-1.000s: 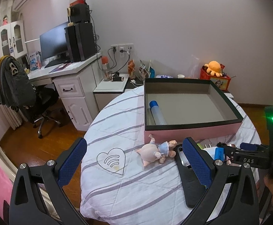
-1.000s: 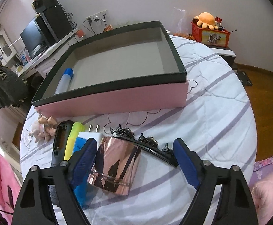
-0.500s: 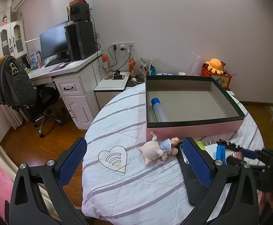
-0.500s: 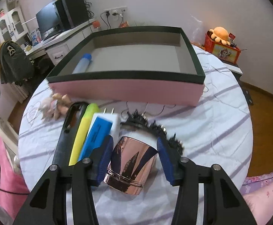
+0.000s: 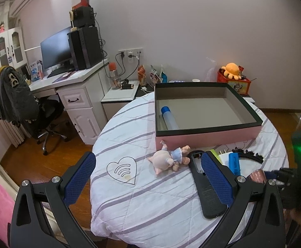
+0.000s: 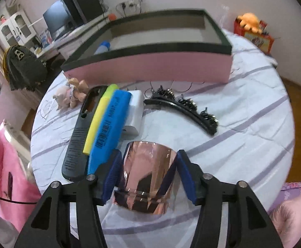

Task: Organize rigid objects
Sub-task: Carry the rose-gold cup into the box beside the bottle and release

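My right gripper (image 6: 148, 171) is shut on a shiny rose-gold cup (image 6: 146, 173), pads pressed on both its sides, just above the white striped tablecloth (image 6: 243, 113). The cup's edge also shows in the left wrist view (image 5: 257, 175). Beyond it stands a pink box with a dark rim (image 6: 150, 66) (image 5: 208, 136), holding a blue-capped tube (image 5: 168, 116). My left gripper (image 5: 148, 175) is open and empty, above the table's near left side.
On the cloth lie a black remote (image 6: 82, 132), a yellow marker (image 6: 99, 117), a blue case (image 6: 109, 128), a white charger (image 6: 134, 113), a black hair clip (image 6: 183, 107) and a small pig doll (image 5: 168, 161). A desk and chair (image 5: 36, 107) stand at the left.
My right gripper closed its fingers onto the rose-gold cup, which had sat loose between them. The right wrist view tilted and shifted. The left gripper stayed open, drawing back slightly.
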`<action>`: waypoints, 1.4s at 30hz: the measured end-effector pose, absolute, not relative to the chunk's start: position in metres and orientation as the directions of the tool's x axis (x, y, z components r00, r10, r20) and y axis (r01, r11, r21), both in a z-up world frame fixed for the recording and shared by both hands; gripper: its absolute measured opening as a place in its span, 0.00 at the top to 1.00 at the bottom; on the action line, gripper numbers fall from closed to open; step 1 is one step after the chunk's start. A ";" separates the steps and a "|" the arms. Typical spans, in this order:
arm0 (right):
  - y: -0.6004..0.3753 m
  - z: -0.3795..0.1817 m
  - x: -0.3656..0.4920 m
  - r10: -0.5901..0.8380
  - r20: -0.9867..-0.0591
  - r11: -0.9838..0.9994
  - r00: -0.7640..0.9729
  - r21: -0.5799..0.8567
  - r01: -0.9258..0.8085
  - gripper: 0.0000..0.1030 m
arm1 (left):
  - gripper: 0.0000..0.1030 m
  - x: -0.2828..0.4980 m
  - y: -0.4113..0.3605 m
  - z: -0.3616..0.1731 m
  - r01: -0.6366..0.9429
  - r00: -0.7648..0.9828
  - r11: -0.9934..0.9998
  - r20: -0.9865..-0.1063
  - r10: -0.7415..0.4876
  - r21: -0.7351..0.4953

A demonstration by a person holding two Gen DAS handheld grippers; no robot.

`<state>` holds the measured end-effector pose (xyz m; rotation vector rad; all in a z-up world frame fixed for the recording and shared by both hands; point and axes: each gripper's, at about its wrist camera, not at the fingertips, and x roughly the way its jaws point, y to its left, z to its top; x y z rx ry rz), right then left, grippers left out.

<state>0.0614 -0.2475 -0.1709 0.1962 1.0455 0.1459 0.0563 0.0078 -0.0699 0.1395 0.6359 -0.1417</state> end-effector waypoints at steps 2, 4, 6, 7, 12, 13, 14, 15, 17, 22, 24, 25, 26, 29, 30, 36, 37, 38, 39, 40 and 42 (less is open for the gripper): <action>-0.250 -0.170 0.068 0.218 -0.850 0.972 0.479 0.231 -0.033 0.45 | 0.00 0.058 0.010 -0.070 0.166 0.794 0.983 -0.602 -0.085 0.080; -0.251 -0.169 0.076 0.227 -0.855 0.972 0.466 0.230 -0.051 0.46 | 0.00 0.060 0.011 -0.069 0.160 0.793 0.984 -0.604 -0.079 0.081; -0.250 -0.168 0.080 0.229 -0.864 0.973 0.448 0.215 -0.081 0.50 | 0.00 0.061 0.011 -0.069 0.158 0.793 0.984 -0.604 -0.077 0.083; -0.248 -0.167 0.080 0.222 -0.868 0.975 0.445 0.202 -0.092 0.50 | 0.00 0.061 0.011 -0.069 0.157 0.793 0.984 -0.604 -0.076 0.082; -0.243 -0.154 0.077 0.194 -0.848 0.981 0.494 0.152 -0.123 0.51 | 0.00 0.061 0.010 -0.068 0.155 0.794 0.984 -0.603 -0.073 0.085; -0.243 -0.148 0.074 0.184 -0.828 0.982 0.529 0.139 -0.125 0.51 | 0.00 0.061 0.009 -0.068 0.156 0.793 0.984 -0.605 -0.073 0.085; -0.242 -0.143 0.071 0.167 -0.808 0.985 0.565 0.116 -0.125 0.52 | 0.00 0.061 0.009 -0.068 0.156 0.793 0.984 -0.605 -0.073 0.086; -0.241 -0.137 0.069 0.143 -0.796 0.988 0.588 0.083 -0.129 0.56 | 0.00 0.061 0.009 -0.068 0.157 0.793 0.984 -0.605 -0.073 0.087; -0.240 -0.131 0.066 0.132 -0.771 0.989 0.623 0.058 -0.137 0.59 | 0.00 0.061 0.007 -0.068 0.162 0.792 0.983 -0.606 -0.076 0.088; -0.236 -0.139 0.065 0.163 -0.775 0.984 0.611 0.084 -0.156 0.54 | 0.00 0.060 0.004 -0.068 0.172 0.788 0.980 -0.611 -0.078 0.096; -0.238 -0.140 0.061 0.167 -0.764 0.985 0.623 0.095 -0.147 0.50 | 0.00 0.059 0.002 -0.068 0.173 0.788 0.980 -0.611 -0.076 0.102; -0.239 -0.143 0.059 0.164 -0.762 0.986 0.626 0.100 -0.136 0.44 | 0.00 0.058 0.002 -0.067 0.173 0.788 0.980 -0.611 -0.076 0.102; -0.241 -0.144 0.056 0.161 -0.757 0.986 0.633 0.106 -0.125 0.43 | 0.00 0.058 0.002 -0.067 0.174 0.788 0.980 -0.611 -0.077 0.102; -0.243 -0.149 0.050 0.175 -0.747 0.985 0.641 0.131 -0.115 0.39 | 0.00 0.058 0.001 -0.068 0.173 0.788 0.979 -0.611 -0.074 0.104; -0.244 -0.151 0.050 0.189 -0.746 0.982 0.639 0.146 -0.120 0.39 | 0.00 0.058 0.001 -0.068 0.174 0.787 0.979 -0.612 -0.076 0.102; -0.242 -0.153 0.052 0.211 -0.735 0.977 0.644 0.161 -0.137 0.53 | 0.00 0.059 0.001 -0.068 0.180 0.784 0.978 -0.616 -0.081 0.100; -0.241 -0.151 0.053 0.204 -0.739 0.979 0.642 0.149 -0.140 0.53 | 0.00 0.060 0.001 -0.068 0.177 0.784 0.979 -0.616 -0.081 0.097; -0.240 -0.148 0.054 0.195 -0.739 0.981 0.644 0.134 -0.143 0.54 | 0.00 0.062 0.003 -0.068 0.174 0.783 0.981 -0.616 -0.082 0.091; -0.239 -0.147 0.055 0.192 -0.742 0.981 0.643 0.127 -0.146 0.53 | 0.00 0.064 0.003 -0.068 0.171 0.783 0.981 -0.617 -0.081 0.089; -0.240 -0.143 0.056 0.190 -0.742 0.981 0.643 0.123 -0.148 0.53 | 0.00 0.066 0.005 -0.069 0.165 0.784 0.983 -0.616 -0.077 0.087; -0.241 -0.133 0.058 0.188 -0.731 0.981 0.655 0.114 -0.155 0.53 | 0.00 0.073 0.010 -0.069 0.149 0.784 0.986 -0.617 -0.069 0.080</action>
